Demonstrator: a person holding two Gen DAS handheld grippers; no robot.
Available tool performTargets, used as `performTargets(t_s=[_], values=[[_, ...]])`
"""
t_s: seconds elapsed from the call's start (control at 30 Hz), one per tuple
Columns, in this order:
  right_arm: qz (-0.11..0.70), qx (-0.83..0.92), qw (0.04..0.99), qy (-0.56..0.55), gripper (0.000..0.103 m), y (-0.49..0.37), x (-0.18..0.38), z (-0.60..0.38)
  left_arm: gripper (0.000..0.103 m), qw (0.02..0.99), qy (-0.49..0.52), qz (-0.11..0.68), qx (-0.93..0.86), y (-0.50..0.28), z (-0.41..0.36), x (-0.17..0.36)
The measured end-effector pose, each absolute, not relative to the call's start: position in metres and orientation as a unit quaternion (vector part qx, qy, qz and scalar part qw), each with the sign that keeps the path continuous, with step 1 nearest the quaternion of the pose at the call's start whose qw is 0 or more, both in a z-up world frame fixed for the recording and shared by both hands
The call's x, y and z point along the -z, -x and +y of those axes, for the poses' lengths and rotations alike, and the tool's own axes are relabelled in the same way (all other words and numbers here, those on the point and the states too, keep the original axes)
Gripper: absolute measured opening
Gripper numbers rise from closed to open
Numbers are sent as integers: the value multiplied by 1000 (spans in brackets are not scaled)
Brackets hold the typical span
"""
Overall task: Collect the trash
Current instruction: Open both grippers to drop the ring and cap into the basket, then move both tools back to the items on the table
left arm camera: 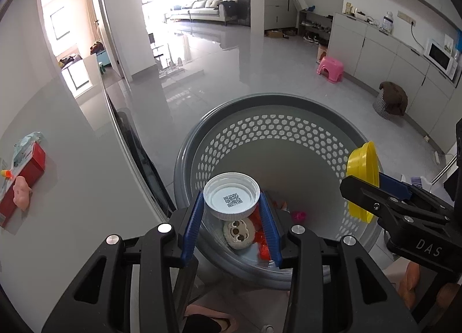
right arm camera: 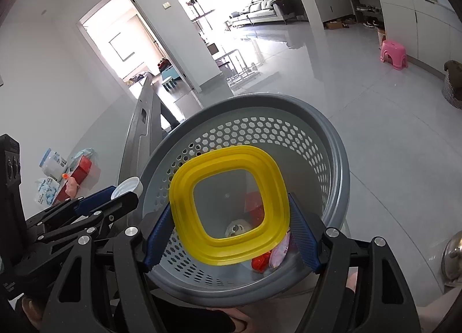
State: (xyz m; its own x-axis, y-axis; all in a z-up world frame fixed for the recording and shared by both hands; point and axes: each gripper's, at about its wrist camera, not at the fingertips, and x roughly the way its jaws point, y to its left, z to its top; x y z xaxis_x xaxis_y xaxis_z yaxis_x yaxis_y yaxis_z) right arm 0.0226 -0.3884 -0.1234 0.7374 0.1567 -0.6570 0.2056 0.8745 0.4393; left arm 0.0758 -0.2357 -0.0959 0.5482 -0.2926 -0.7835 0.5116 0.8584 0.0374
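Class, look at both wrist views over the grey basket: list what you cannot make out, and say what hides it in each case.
- Basket floor, left wrist view: partly hidden by the white lid in the left gripper.
- Basket contents, right wrist view: mostly covered by the yellow lid in the right gripper.
- Red box, left wrist view: cut off by the fisheye edge.
- White lid's code: too small to read.

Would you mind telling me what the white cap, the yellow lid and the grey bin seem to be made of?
White cap: likely glossy plastic, ribbed rim. Yellow lid: seemingly translucent plastic, moulded ridges. Grey bin: probably matte plastic, moulded hexagonal holes.
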Motion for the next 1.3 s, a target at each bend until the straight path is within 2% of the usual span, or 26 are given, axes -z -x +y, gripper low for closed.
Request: performTargets(t_s=[0.1,0.17,0.23,0.7,0.93,1.3], values=[[359,12,898,-255,72,-25,124,-391,41,870,-131,418,227,-78,-237,97],[358,13,898,-255,73,-25,123,-391,57,872,-130,416,224,-79,-238,96],[354,8,898,-263,82,-25,122,-396,66,876,-127,410,220,-79,-235,93],[358,23,892,-274,83,-3,124,-389,68,879,-112,414,209,-72,-216,92],[341,18,906,-249,83,19,104,-369,71,885,-97,405,207,-59,-192,80],[330,1,920,-210,83,27,66,-314,81,914,-56,364,171,-41,-114,44]])
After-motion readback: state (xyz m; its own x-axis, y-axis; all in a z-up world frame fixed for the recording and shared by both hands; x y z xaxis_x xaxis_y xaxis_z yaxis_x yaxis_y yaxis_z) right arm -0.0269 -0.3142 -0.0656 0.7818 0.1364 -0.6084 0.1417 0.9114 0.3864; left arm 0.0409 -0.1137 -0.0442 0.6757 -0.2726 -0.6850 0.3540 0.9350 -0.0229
